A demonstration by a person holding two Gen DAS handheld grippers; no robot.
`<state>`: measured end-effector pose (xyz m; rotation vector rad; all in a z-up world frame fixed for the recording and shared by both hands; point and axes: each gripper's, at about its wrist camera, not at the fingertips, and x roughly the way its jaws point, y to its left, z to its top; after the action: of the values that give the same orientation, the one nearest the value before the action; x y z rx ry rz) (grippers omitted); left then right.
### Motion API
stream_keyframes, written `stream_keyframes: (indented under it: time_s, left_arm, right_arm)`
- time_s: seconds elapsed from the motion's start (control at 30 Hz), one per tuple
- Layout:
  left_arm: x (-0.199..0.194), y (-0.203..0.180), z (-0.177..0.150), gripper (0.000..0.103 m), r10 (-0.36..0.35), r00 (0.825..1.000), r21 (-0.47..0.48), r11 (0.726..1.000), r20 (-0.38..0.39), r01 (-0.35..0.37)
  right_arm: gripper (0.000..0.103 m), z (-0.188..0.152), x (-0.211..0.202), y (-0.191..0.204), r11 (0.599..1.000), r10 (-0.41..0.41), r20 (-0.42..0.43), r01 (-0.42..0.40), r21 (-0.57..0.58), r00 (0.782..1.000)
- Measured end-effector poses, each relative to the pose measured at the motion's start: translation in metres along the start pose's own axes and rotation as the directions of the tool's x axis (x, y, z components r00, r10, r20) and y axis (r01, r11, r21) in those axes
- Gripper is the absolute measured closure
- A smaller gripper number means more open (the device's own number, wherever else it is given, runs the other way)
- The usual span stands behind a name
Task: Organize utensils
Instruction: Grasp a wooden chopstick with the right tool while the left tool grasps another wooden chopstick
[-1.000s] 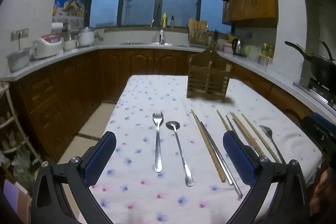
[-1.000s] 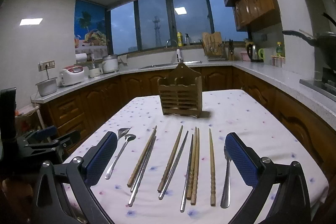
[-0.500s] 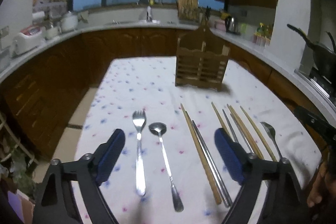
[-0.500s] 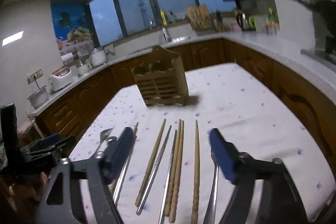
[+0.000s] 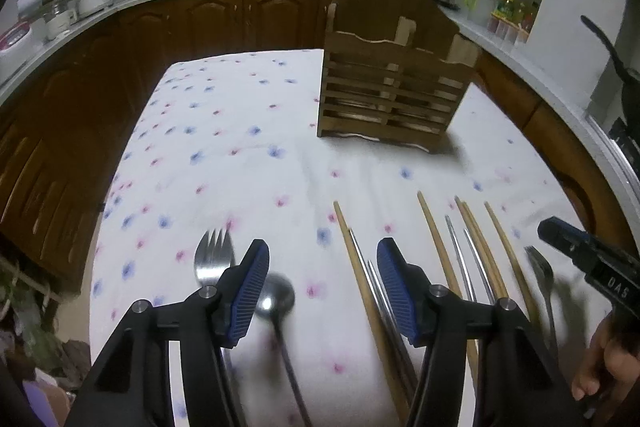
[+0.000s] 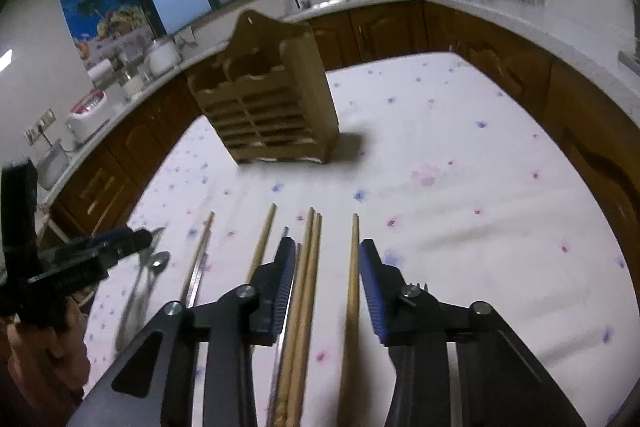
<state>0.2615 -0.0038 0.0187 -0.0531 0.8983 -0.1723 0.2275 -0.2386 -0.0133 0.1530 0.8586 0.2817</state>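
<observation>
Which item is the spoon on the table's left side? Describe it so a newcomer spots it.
Start from the wooden utensil rack on the flowered tablecloth, then look at the near-left row end. There a fork lies outermost; the spoon lies just right of it. It alone has a round bowl, not tines or straight sticks.

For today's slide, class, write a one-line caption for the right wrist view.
Right claw, closing, straddles wooden chopsticks on the floral tablecloth, wooden holder beyond.
</observation>
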Motion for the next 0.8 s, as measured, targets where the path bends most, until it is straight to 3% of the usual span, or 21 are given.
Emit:
stream_keyframes:
  time_s: [0.47,0.57,0.63,0.67,0.73,0.8]
  left_arm:
    - [0.085,-0.010,0.034,0.069,0.007,0.989,0.031,1.000,-0.149,-0.002]
    - [0.096,-0.014,0.040,0.071,0.022,0.988,0.059,0.998,-0.150,-0.013]
    - [0.101,-0.018,0.041,0.084,0.038,0.989,0.093,0.995,-0.145,-0.024]
    - [0.101,-0.020,0.041,0.091,0.041,0.989,0.107,0.994,-0.142,-0.026]
    - [0.102,-0.023,0.039,0.095,0.036,0.990,0.125,0.992,-0.138,-0.019]
    - [0.100,-0.021,0.038,0.097,0.022,0.991,0.119,0.993,-0.135,-0.006]
  right_arm:
    - [0.075,0.010,0.056,-0.014,0.998,-0.062,-0.150,0.057,-0.035,0.987]
    - [0.078,0.011,0.067,-0.013,0.997,-0.069,-0.171,0.059,-0.059,0.983]
    - [0.079,0.013,0.071,-0.008,0.993,-0.089,-0.175,0.073,-0.091,0.981]
    - [0.080,0.015,0.073,-0.006,0.991,-0.099,-0.175,0.080,-0.110,0.980]
    - [0.097,0.017,0.077,-0.002,0.985,-0.128,-0.172,0.104,-0.141,0.977]
    - [0.098,0.018,0.077,-0.004,0.988,-0.104,-0.177,0.082,-0.128,0.979]
